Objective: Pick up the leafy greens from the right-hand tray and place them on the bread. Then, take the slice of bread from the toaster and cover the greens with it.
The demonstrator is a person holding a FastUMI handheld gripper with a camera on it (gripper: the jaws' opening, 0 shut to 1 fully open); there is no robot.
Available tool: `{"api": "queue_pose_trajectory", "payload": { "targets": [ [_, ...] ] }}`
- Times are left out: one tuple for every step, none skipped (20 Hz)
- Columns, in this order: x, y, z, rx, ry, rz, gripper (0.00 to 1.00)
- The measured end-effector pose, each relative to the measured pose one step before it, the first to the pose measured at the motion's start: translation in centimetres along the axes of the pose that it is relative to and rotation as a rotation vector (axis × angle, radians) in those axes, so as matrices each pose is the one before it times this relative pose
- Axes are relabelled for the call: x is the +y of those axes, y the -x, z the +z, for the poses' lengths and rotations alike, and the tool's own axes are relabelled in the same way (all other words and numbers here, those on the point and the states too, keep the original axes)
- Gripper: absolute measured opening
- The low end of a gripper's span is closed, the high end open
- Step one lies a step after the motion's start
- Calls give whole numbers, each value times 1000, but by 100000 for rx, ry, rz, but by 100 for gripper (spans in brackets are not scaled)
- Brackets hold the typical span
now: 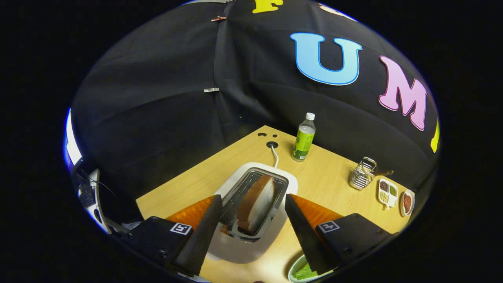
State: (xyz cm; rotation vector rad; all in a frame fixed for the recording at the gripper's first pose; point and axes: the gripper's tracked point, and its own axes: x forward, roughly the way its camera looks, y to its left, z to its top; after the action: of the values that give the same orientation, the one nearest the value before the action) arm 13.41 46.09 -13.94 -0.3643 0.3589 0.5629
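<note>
Where black cloth wall (165, 98) meets wooden table (326, 177), jaws apart over toaster (255, 204).

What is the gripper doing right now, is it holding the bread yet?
Gripper: open, holding nothing; its fingers hang wide apart on either side of the bread slice standing in the toaster, not touching it.

Wooden table (326, 181) bearing a white toaster (251, 236), a green-labelled bottle (303, 137), a wire basket (362, 175), a divided dish (387, 192), a small bowl (407, 202), and a plate (295, 271).
</note>
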Motion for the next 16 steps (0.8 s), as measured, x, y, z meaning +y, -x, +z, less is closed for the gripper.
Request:
{"api": "queue_pose_trajectory", "payload": {
  "targets": [
    [-30, -463, -195, 659, 443, -1510, 99],
    [-55, -567, -277, 493, 226, -1011, 99],
    [-69, -367, -119, 468, 357, -1016, 99],
    [50, -246, -114, 340, -62, -118, 99],
    [171, -270, -84, 240, 12, 193, 98],
    [116, -139, 93, -286, 270, 265, 95],
    [-176, -100, 104, -419, 647, -1153, 83],
    [181, 11, -61, 158, -55, 152, 73],
    [229, -88, -169, 334, -376, 512, 63],
    [-19, -193, -79, 515, 4, -799, 53],
    [-113, 111, 120, 135, 394, -1039, 44],
    [-95, 50, -27, 443, 644, -973, 38],
    [-194, 122, -236, 639, 47, -1480, 32],
    [50, 79, -81, 160, -748, -237, 29],
    [225, -4, 67, 44, -236, 187, 23],
    [34, 68, 80, -155, 71, 559, 21]
  ]
}}
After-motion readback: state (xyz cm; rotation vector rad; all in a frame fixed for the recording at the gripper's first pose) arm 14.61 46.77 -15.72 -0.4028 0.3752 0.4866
